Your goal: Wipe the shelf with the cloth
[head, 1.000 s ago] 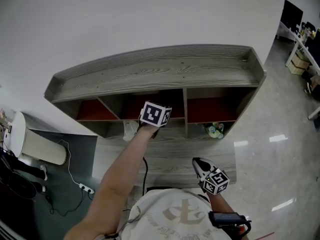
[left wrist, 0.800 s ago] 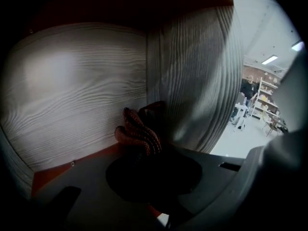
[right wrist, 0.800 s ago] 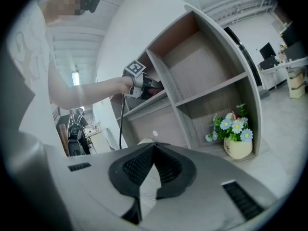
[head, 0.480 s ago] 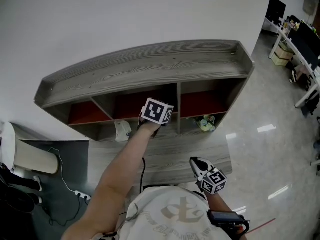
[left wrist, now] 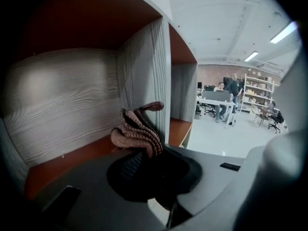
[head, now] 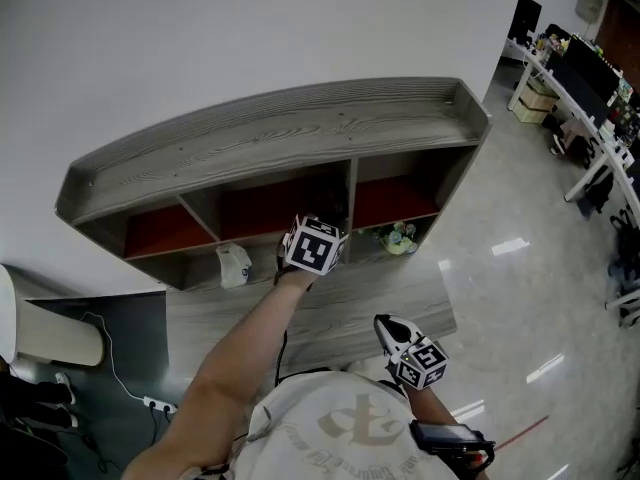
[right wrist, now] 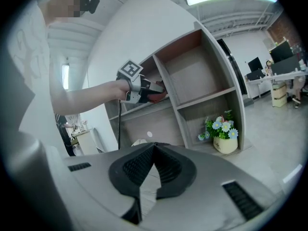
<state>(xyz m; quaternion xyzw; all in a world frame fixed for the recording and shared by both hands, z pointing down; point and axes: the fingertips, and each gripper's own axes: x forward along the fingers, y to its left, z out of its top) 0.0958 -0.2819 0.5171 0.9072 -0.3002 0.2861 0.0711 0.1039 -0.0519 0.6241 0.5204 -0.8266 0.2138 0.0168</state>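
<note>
The grey wooden shelf (head: 270, 133) has compartments with red back panels. My left gripper (head: 312, 246) is at the front of the middle upper compartment, shut on a brown knitted cloth (left wrist: 137, 131). The cloth bunches up from the jaws, right by the vertical divider (left wrist: 144, 76) on that compartment's right side. In the right gripper view the left gripper (right wrist: 144, 93) shows at the shelf with the reddish cloth (right wrist: 157, 97) at its tip. My right gripper (head: 400, 336) hangs low near my body, away from the shelf, shut with nothing in it (right wrist: 153, 150).
A pot of flowers (head: 398, 236) (right wrist: 222, 134) stands in the lower right compartment, and a small white object (head: 233, 265) in the lower left one. A white appliance (head: 40, 328) and a cable with a power strip (head: 150, 403) lie left. Desks (head: 580, 78) stand far right.
My left gripper with the cloth has slid right toward the divider and drawn a little outward. The head view has swung, shifting the shelf left. The right gripper has barely moved.
</note>
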